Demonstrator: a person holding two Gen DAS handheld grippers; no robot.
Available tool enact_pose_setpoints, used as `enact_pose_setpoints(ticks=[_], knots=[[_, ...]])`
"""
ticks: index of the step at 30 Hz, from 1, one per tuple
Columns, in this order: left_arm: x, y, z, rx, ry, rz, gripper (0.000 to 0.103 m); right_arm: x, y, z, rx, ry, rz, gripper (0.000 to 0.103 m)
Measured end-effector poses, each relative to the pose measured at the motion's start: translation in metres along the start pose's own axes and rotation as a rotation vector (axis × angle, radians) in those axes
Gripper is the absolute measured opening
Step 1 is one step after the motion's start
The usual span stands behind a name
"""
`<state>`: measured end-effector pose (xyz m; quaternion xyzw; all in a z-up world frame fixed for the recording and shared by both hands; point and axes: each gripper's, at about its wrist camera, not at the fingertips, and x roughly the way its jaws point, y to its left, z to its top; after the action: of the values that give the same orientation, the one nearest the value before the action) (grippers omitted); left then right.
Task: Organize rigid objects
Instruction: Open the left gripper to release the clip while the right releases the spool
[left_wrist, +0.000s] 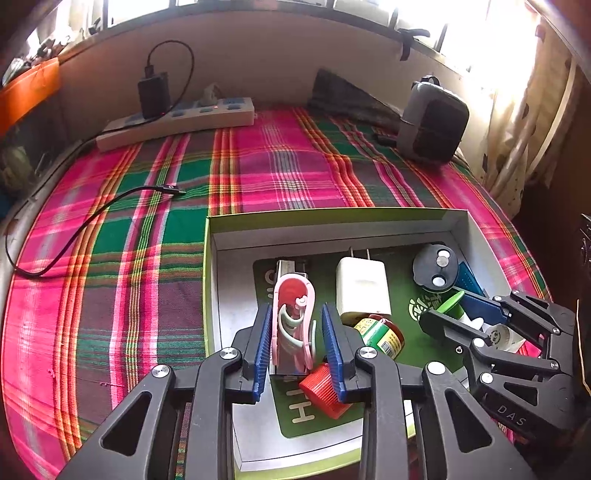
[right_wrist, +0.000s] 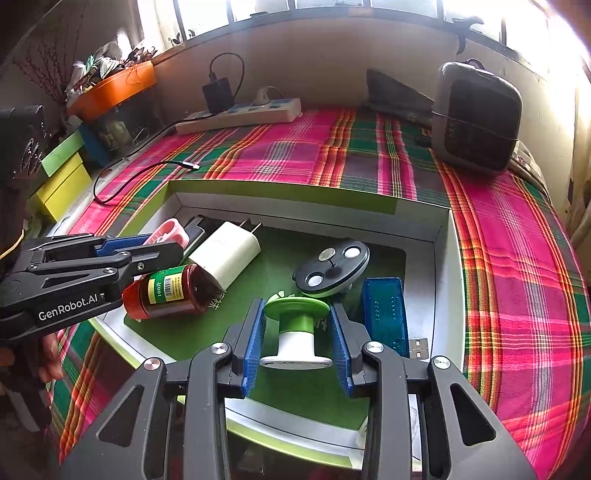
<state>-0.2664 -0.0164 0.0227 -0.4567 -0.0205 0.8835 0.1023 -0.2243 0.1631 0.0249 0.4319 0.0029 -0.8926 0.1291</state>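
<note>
Looking along the left wrist camera, I saw the left gripper (left_wrist: 297, 347) poised over a shallow white box (left_wrist: 458, 216) resting on a plaid cloth (left_wrist: 129, 221). Its blue fingers (left_wrist: 262, 343) stood apart on either side of a pink clip (left_wrist: 293, 325), with gaps showing, so nothing was squeezed. A red cap (left_wrist: 323, 387) lay just beside the right-hand finger. Further into the box sat a white charger (left_wrist: 362, 291), a red-capped jar (left_wrist: 380, 334) and a black round disc (left_wrist: 436, 271) near the far right corner. The right gripper (left_wrist: 476, 325) reached in from the box's right edge. A power strip (left_wrist: 177, 122) lay at the cloth's far edge.

From the right wrist camera, the right gripper (right_wrist: 297, 339) straddled a green-and-white spool (right_wrist: 295, 332) lying on the box's green mat (right_wrist: 192, 332). Whether its pads pressed the spool, I could not tell. A blue case (right_wrist: 384, 310) lay just to the right, the disc (right_wrist: 332, 267) behind. The left gripper (right_wrist: 147, 247) entered from the left edge, above the jar (right_wrist: 166, 291).
</note>
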Motion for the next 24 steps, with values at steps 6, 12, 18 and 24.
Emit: enact_pose_setpoints(ticks=[6,12,18,24], knots=[[-0.003,-0.001,-0.001,0.000,-0.008,0.006,0.032,-0.003,0.001,0.000,0.003,-0.007,-0.007,0.043],[-0.007,0.001,-0.003,-0.010,-0.014,0.009,0.034,-0.007,0.001,0.000,0.007,-0.019,-0.016,0.045],[-0.017,-0.001,-0.007,-0.010,-0.029,0.016,0.035,-0.015,0.003,-0.001,0.005,-0.038,-0.026,0.045],[-0.029,0.000,-0.012,-0.023,-0.045,0.023,0.036,-0.025,0.003,-0.004,0.018,-0.058,-0.031,0.045]])
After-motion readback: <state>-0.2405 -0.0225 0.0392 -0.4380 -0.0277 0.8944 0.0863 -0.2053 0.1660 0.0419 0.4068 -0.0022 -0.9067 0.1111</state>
